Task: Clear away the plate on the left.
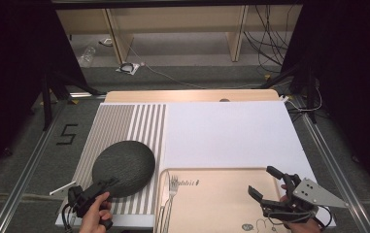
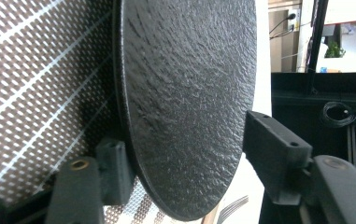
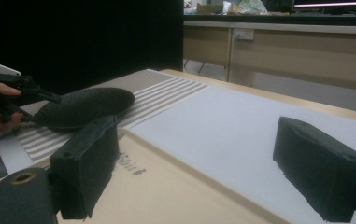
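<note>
Clearly the risk sits with the left gripper (image 1: 106, 184). Its jaws straddle the near rim of the dark slate plate (image 1: 123, 168), one jaw under the rim and one above the textured top face. In the left gripper view the upper jaw stands apart from the plate (image 2: 185, 102) with a gap showing, so the jaws are apart around the rim and not clamped on it. The plate lies on the striped placemat (image 1: 119, 131), tilted up at the far side as the right gripper view shows it.

If the jaws close so near the edge, the bite would be shallow; a heavy, flat plate could pivot out of them or slide off when lifted, and drop onto the surface. The lower jaw might also snag the placemat and drag it along.

Beyond those jaws, to their right, a fork (image 1: 171, 194) lies on the beige tray (image 1: 221, 194); a swinging plate could knock it. The right gripper (image 1: 265, 187) hovers over the tray, jaws wide apart and empty.
</note>
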The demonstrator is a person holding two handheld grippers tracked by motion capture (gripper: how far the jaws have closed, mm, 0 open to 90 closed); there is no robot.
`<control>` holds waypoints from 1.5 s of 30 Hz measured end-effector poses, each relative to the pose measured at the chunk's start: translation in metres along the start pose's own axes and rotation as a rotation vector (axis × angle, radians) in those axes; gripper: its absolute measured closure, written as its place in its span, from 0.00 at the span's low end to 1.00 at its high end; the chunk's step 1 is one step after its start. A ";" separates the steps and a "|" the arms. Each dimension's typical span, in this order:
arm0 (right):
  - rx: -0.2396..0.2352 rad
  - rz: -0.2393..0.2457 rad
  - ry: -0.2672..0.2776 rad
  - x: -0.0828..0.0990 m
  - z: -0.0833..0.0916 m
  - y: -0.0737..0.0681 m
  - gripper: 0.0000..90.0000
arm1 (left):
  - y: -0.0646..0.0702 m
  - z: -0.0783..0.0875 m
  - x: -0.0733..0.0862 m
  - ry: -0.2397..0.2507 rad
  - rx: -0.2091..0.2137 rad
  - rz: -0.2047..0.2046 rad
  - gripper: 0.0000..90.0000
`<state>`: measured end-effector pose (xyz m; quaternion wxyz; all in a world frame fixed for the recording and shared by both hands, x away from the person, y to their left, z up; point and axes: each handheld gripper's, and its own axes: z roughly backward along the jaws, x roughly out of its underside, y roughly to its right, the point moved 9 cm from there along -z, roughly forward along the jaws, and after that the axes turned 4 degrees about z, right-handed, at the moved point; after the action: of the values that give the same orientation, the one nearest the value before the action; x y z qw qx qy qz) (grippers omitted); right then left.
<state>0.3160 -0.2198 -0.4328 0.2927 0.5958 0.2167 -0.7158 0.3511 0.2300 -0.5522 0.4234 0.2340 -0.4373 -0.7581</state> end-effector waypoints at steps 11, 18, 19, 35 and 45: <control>-0.003 0.002 -0.003 0.000 0.000 -0.001 0.17 | -0.004 -0.001 -0.001 0.021 -0.004 0.051 0.55; -0.006 0.003 -0.004 0.000 0.000 -0.001 0.18 | -0.010 0.000 -0.002 0.039 -0.016 0.080 0.68; -0.006 0.003 -0.004 0.000 0.000 -0.001 0.18 | -0.011 0.000 -0.002 0.041 -0.021 0.084 0.70; -0.008 0.009 -0.002 0.000 0.000 -0.001 0.18 | -0.007 0.005 -0.005 0.082 0.046 0.104 0.93; -0.009 0.010 -0.003 0.000 -0.001 -0.001 0.18 | -0.008 0.005 -0.004 0.098 0.089 0.143 0.94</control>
<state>0.3154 -0.2184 -0.4332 0.2993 0.5946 0.2163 -0.7142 0.3459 0.2378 -0.5567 0.4862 0.2577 -0.4651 -0.6934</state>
